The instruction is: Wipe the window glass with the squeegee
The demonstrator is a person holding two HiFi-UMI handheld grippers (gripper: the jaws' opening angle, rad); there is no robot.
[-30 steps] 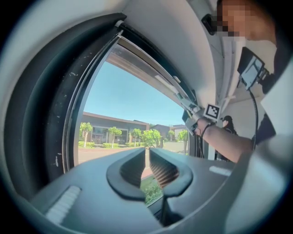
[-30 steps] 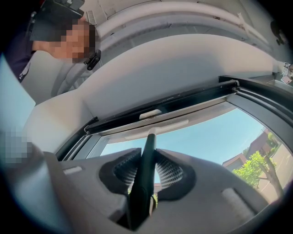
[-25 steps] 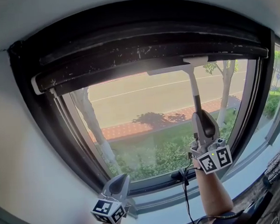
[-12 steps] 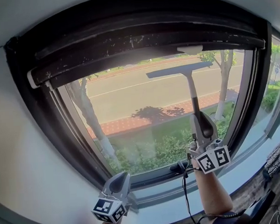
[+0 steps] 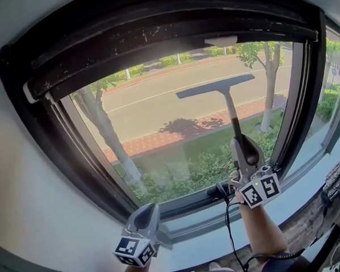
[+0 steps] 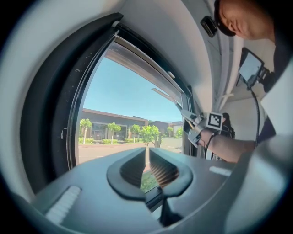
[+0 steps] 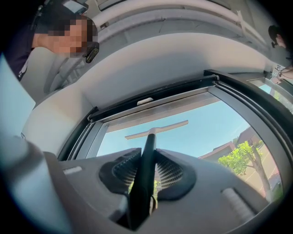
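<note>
Pinches the squeegee (image 5: 215, 86) by its handle in the right gripper (image 5: 246, 150), blade held across the upper part of the window glass (image 5: 158, 122). Looks mid-stroke; probably leaves the lower half and the left side to wipe. Parks the left gripper (image 5: 144, 217) by the sill (image 5: 220, 226), jaws pressed together on nothing.

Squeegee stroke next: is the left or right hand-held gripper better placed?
Right. The right hand-held gripper is shut on the squeegee, blade up on the glass; the left hand-held gripper hangs low by the sill, holding nothing.
</note>
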